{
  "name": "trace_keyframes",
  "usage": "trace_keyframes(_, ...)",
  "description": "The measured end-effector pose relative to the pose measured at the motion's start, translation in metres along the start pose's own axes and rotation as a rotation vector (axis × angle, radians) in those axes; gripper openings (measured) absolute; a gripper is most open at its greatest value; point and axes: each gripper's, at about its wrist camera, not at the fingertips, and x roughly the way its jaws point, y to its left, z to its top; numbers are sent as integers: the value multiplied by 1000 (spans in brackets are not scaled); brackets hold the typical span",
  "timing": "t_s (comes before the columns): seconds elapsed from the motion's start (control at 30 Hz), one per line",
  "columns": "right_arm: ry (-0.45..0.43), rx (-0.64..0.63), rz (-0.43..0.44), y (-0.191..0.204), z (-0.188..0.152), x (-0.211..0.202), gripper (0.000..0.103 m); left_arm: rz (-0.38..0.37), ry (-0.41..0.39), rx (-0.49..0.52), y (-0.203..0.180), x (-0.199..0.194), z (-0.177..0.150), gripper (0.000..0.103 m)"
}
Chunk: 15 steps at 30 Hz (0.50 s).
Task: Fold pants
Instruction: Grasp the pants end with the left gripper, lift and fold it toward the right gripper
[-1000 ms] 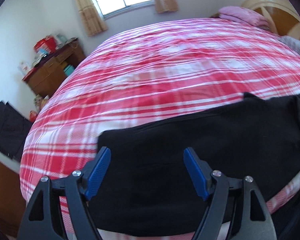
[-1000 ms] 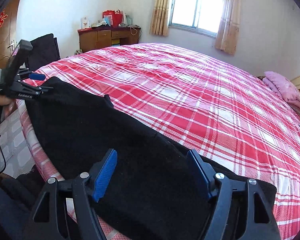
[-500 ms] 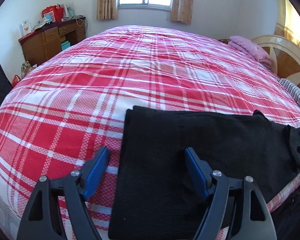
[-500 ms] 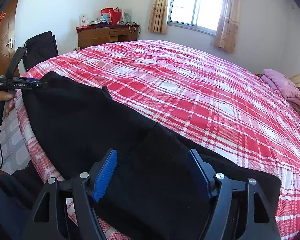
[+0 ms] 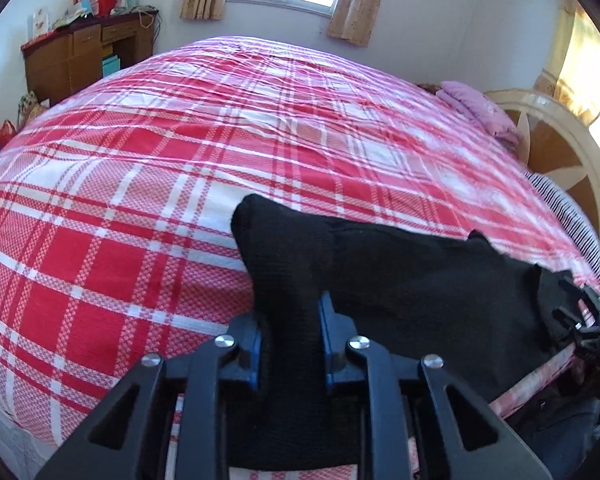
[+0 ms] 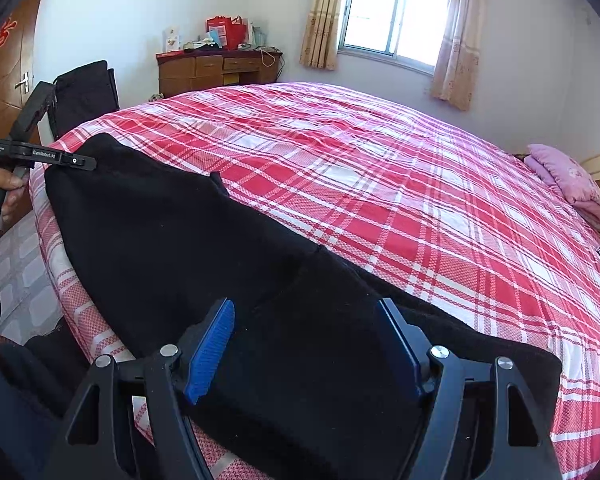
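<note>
**Black cloth in my left fingers, right fingers spread wide above it**

Black knit fabric fills the gap between the blue pads of my left gripper point(image 5: 288, 344); the two fingers are drawn in narrow and pinch a raised fold of the pants point(image 5: 400, 280) at one end. From that pinch the cloth rises in a rounded hump and then runs off to the right along the near edge of the bed point(image 5: 140, 208).

My right gripper point(image 6: 306, 350) sits over the other end of the same pants point(image 6: 188, 240). Its fingers stand wide apart with the blue pads point(image 6: 210, 354) clear on either side, and nothing is clamped between them. Whether the tips touch the cloth beneath, I cannot tell.

The pants lie flat lengthwise on the red and white plaid bedspread, following the near side of the mattress. In the right view I see my left gripper point(image 6: 80, 161) at the far end of the garment, its tip on the black cloth.

Further off, a pink pillow point(image 5: 480, 108) rests near the wooden headboard point(image 5: 556, 140). A brown desk point(image 6: 216, 66) stands against the far wall, with a red bag point(image 6: 226, 32) on top of it. Beyond the bed is a window point(image 6: 396, 20) with beige curtains point(image 6: 456, 36).
</note>
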Motion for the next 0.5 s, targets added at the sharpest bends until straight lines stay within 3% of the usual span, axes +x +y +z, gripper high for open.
trace_keyframes(0.23,-13,30,-14,-6,3,-4,74,-114,-58,-53,-9,-25,9,22)
trace_keyframes(0.5,-31,79,-38,-23,10,-26,74,-179,-123,17,-52,-54,25,22)
